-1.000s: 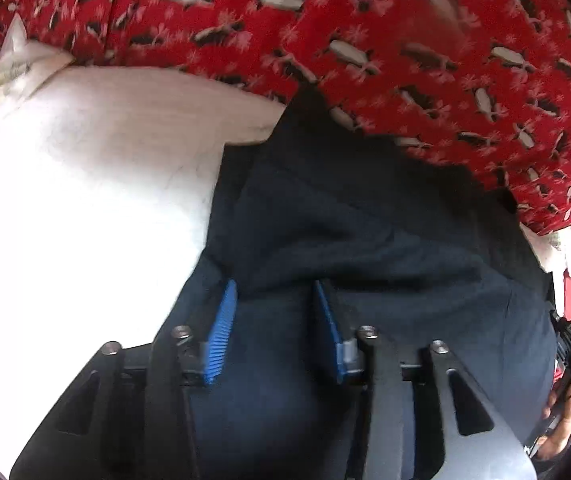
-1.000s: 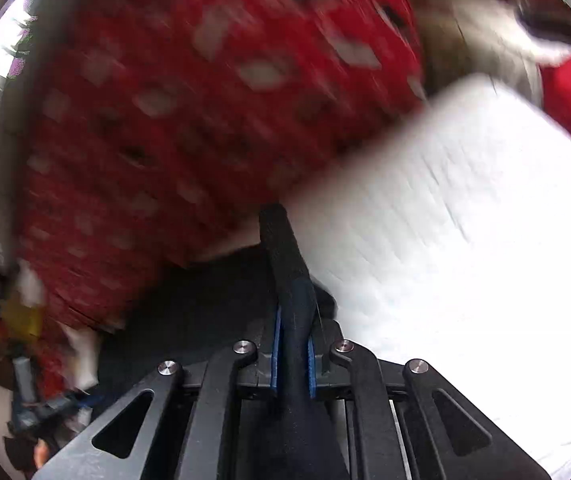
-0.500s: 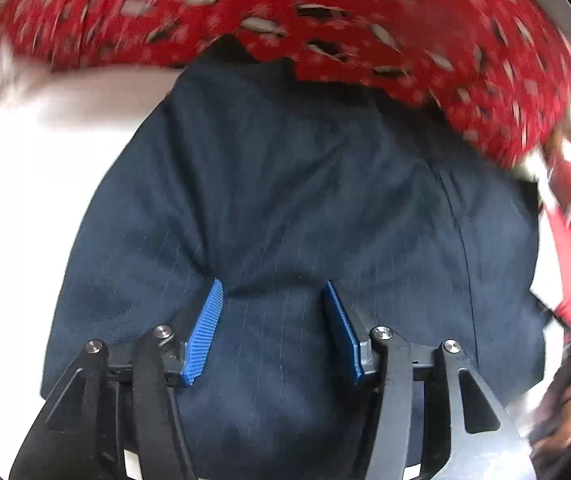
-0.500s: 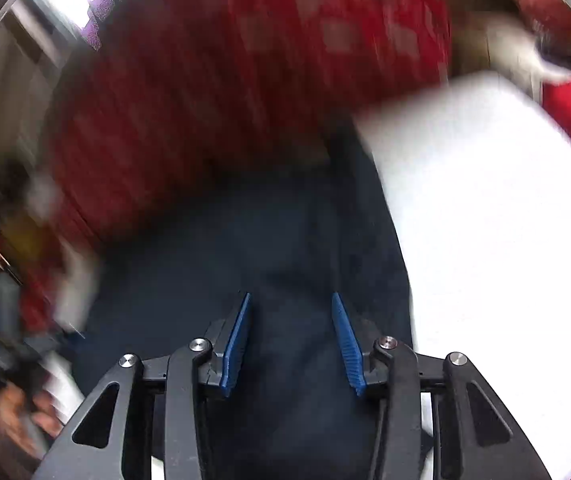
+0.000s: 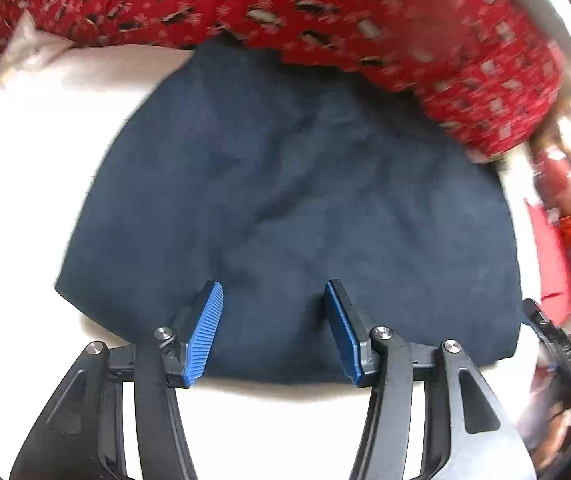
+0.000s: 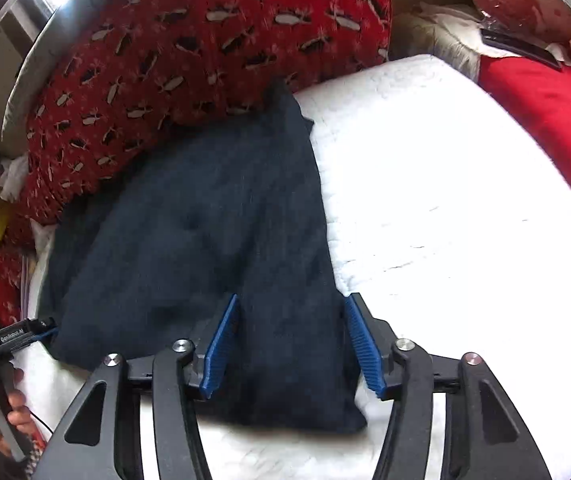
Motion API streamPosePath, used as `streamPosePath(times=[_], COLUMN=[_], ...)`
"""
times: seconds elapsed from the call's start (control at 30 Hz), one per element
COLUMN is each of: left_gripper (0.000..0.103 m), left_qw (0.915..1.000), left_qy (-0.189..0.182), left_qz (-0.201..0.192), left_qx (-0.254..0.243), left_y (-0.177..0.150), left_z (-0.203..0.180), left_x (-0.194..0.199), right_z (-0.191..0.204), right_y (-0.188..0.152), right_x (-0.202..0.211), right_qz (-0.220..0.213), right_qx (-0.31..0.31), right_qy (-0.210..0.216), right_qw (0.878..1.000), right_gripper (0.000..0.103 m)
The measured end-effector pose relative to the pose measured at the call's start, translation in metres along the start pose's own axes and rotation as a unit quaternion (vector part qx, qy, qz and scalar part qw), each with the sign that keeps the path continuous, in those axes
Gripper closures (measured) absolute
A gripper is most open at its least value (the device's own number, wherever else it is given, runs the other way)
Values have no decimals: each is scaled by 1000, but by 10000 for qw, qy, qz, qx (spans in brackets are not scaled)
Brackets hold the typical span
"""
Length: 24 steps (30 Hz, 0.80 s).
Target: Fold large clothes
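A dark navy garment (image 5: 293,208) lies folded flat on the white bed (image 5: 21,200). It also shows in the right wrist view (image 6: 205,248). My left gripper (image 5: 273,316) is open and empty, just above the garment's near edge. My right gripper (image 6: 291,336) is open and empty, over the garment's right near corner. The blue pads (image 6: 221,344) touch no cloth that I can see. The left gripper's body (image 6: 1,340) shows at the left edge of the right wrist view, held in a hand.
A red patterned blanket (image 5: 285,8) is heaped behind the garment, also in the right wrist view (image 6: 189,56). A red pillow (image 6: 549,120) lies at the bed's right side. Cluttered items (image 5: 565,200) sit beyond the bed's right edge. Bare white bed (image 6: 445,200) lies right of the garment.
The right gripper let go of the navy cloth and opened. Both grippers drew back toward the near edge, and the garment now lies flat.
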<state>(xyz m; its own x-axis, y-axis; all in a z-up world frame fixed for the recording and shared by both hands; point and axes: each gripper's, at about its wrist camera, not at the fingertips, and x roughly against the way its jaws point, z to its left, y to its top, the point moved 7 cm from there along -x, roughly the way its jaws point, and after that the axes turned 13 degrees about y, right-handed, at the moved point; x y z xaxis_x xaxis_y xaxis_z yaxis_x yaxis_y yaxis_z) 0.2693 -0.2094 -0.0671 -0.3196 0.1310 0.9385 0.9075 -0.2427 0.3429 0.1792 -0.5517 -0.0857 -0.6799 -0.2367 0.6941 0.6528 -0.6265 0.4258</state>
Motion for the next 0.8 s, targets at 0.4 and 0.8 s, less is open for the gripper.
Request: streamPosePath(times=[0.4,0.8], left_gripper=[52,51], left_qw=[9998,9993], left_qy=[60,-248], left_qz=[176,271], left_qx=[-84,86], left_y=[-10,-6], left_z=[-19,-15], left_x=[-19,-16], right_z=[3,89], right_y=[-15,12], right_x=[-33,-38], right_qz=[158,-282], right_qx=[521,1142], right_qy=[-229,404], right_qw=[9983,9922], right_gripper=[47,45])
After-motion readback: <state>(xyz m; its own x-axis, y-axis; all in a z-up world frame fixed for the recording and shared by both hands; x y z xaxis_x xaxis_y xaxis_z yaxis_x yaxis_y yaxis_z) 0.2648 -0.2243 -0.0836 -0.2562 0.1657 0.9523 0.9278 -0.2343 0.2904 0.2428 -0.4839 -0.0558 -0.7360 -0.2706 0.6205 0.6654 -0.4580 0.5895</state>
